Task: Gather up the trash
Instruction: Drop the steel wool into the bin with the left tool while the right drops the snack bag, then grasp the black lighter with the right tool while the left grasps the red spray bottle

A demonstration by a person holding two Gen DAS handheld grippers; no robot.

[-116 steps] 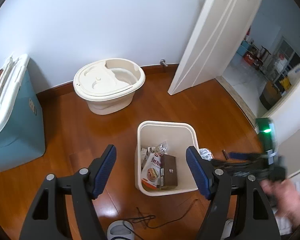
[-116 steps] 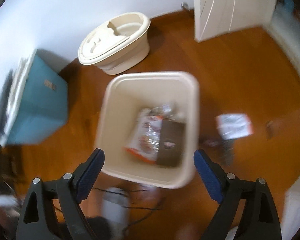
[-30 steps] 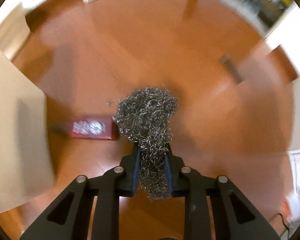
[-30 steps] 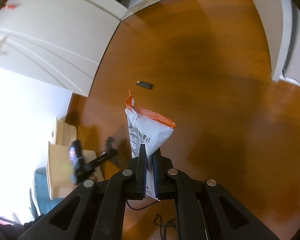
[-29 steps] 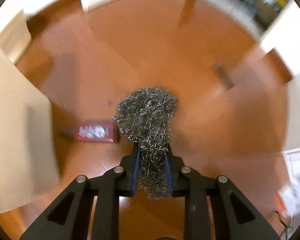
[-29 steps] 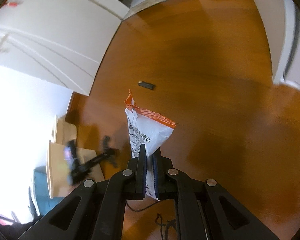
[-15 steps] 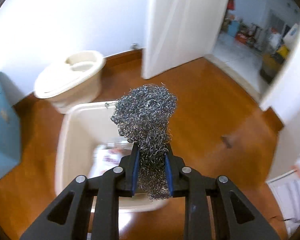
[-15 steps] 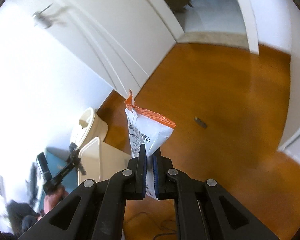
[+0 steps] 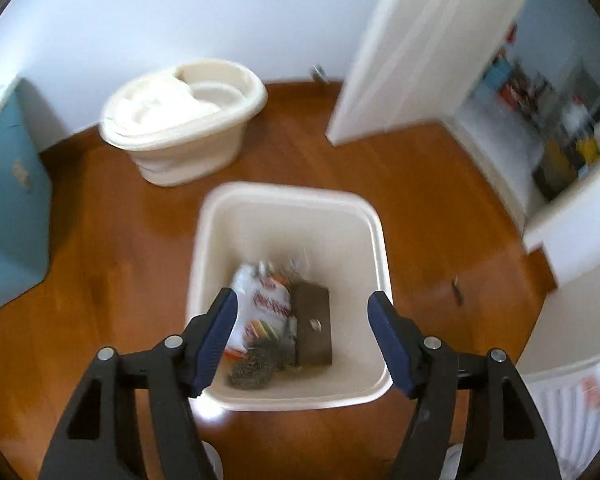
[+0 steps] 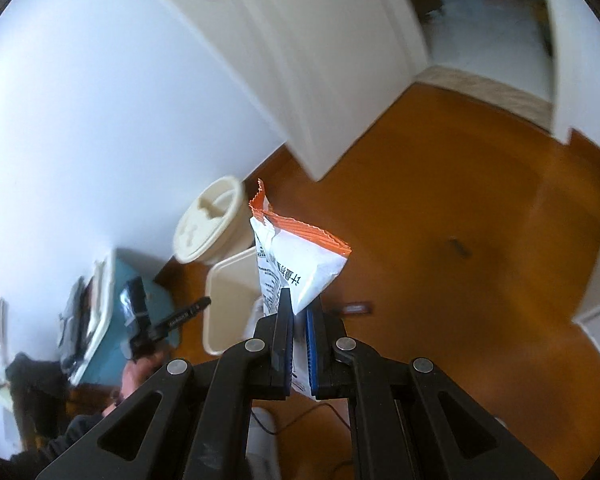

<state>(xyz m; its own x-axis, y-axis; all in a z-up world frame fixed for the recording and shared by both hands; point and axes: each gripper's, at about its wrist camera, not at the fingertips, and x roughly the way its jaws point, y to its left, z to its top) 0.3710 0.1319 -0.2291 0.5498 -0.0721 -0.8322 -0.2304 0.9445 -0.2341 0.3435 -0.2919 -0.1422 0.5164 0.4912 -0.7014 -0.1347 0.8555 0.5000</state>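
In the left wrist view, the left gripper [image 9: 302,338] is seen wide open with nothing between its blue pads, and it is held above the cream trash bin [image 9: 374,224], which fills the centre of the frame. At the bottom of the bin a ball of steel wool [image 9: 253,370] is seen near the lower wall, just beside a white and red snack bag [image 9: 265,306] and a brown box [image 9: 312,324]. This view is somewhat blurred. A cream tub with a lid [image 9: 183,116] is placed on the wooden floor [image 9: 440,208] in the upper left of the frame, a teal box [image 9: 7,208] is seen at the left edge, and an open white door [image 9: 432,40] in the upper right. A small dark thing [image 9: 456,290] is seen on the floor to the right of the bin; what it is cannot be told.

In the right wrist view, the right gripper [image 10: 297,330] is closed on a white wrapper with an orange torn edge [image 10: 300,260], which is held upright at the centre of the frame. The trash bin [image 10: 227,300] is seen to the left of and behind the wrapper. A small red packet [image 10: 356,308] is lying on the floor just to the right of the gripper.
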